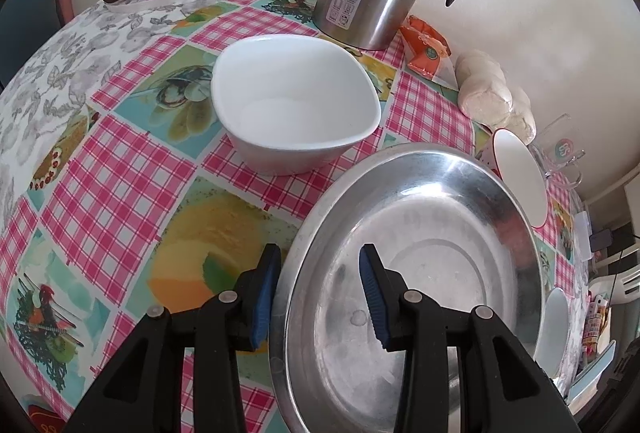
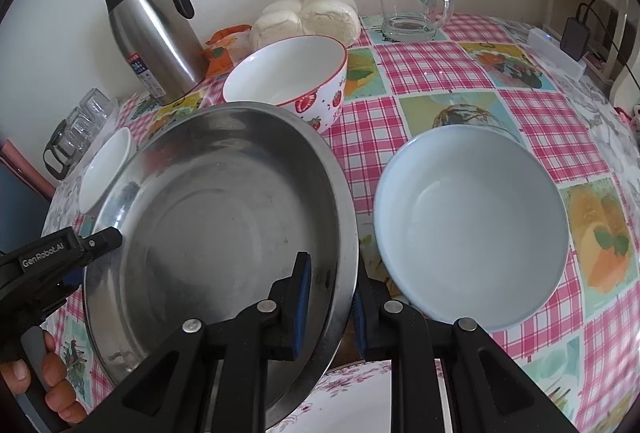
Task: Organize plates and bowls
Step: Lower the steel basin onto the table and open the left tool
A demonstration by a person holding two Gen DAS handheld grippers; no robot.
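We see the round steel pan (image 2: 224,217) on the desk (image 2: 460,81), gripped from both sides. The right hand-held gripper (image 2: 332,305) pinches its near rim; the left hand-held gripper (image 1: 316,293) straddles the opposite rim, pads apparently not quite pressing. The pan hides part of the strawberry bowl (image 2: 296,81) and the squarish white bowl (image 1: 296,101). A third, pale round bowl (image 2: 472,225) sits beside it. Below, a floral plate (image 2: 352,397) is cut off.
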